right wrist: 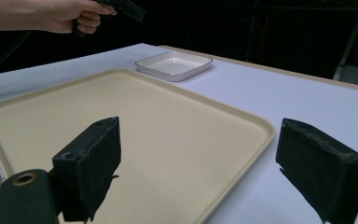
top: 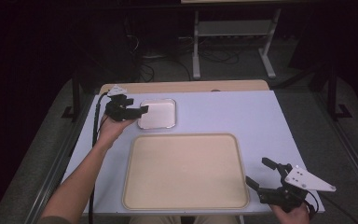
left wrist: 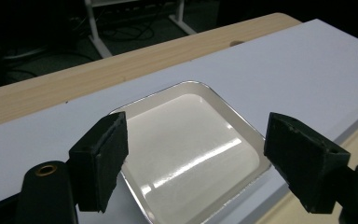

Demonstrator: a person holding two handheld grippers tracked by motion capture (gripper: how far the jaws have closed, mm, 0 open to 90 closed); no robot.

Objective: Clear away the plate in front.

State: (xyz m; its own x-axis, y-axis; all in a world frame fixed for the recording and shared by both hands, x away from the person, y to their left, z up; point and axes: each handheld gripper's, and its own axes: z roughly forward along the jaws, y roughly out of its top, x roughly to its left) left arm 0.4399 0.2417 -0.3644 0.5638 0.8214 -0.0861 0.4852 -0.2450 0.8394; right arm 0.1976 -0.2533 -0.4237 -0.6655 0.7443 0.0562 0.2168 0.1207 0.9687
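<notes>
A small white square dish (top: 157,113) with a thin metal rim sits at the back left of the white table (top: 242,112); nothing lies in it. My left gripper (top: 137,105) hovers at the dish's left edge, open. In the left gripper view the dish (left wrist: 186,144) lies just beyond and between the spread jaws of that gripper (left wrist: 196,135). A large beige tray (top: 185,170), bare, lies at the front centre. My right gripper (top: 257,171) stands open off the tray's right front corner. The right gripper view shows its jaws (right wrist: 200,140) over the tray's (right wrist: 144,112) near rim, with the dish (right wrist: 174,65) farther off.
A wooden strip (top: 182,87) edges the table's far side. Beyond it the floor holds cables and a white metal stand (top: 233,32). Bare white table surface stretches to the right of the dish. The person's left hand (right wrist: 65,16) holds the other gripper above the table's far corner.
</notes>
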